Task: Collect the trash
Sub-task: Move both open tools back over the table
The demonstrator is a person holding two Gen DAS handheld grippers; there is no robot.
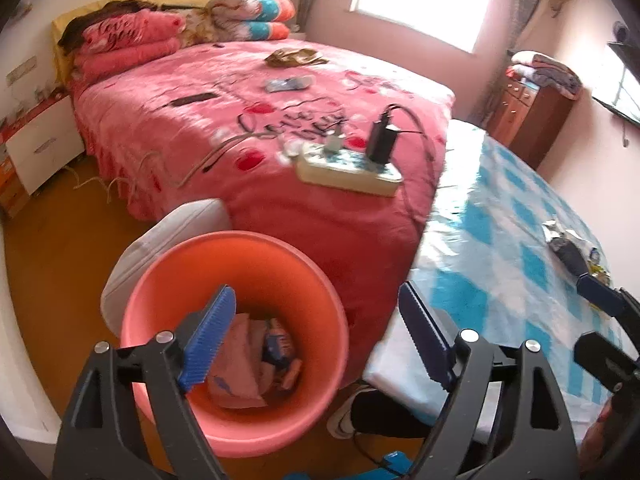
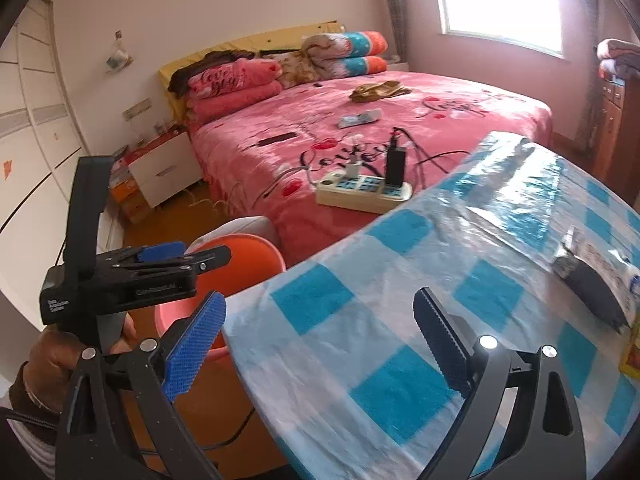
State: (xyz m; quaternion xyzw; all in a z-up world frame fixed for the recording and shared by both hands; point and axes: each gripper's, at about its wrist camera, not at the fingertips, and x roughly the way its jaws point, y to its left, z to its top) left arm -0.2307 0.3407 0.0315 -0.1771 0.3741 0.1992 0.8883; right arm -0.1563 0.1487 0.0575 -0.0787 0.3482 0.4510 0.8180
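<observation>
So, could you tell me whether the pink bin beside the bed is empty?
No, the pink bin already holds crumpled wrappers at its bottom, seen in the left wrist view.

A bed [image 2: 400,128] under a pink blanket fills the middle of the room, with folded quilts [image 2: 344,56] stacked against its yellow headboard [image 2: 248,42] at the far end. A white nightstand [image 2: 164,168] stands left of it on the brown floor [image 1: 48,264]. White wardrobe doors [image 2: 36,128] line the left wall. A bright window [image 2: 500,0] glares at the far right, above a brown wooden cabinet [image 1: 528,116]. Near right, a desk [image 2: 360,340] carries a blue-and-white checked cover.
</observation>
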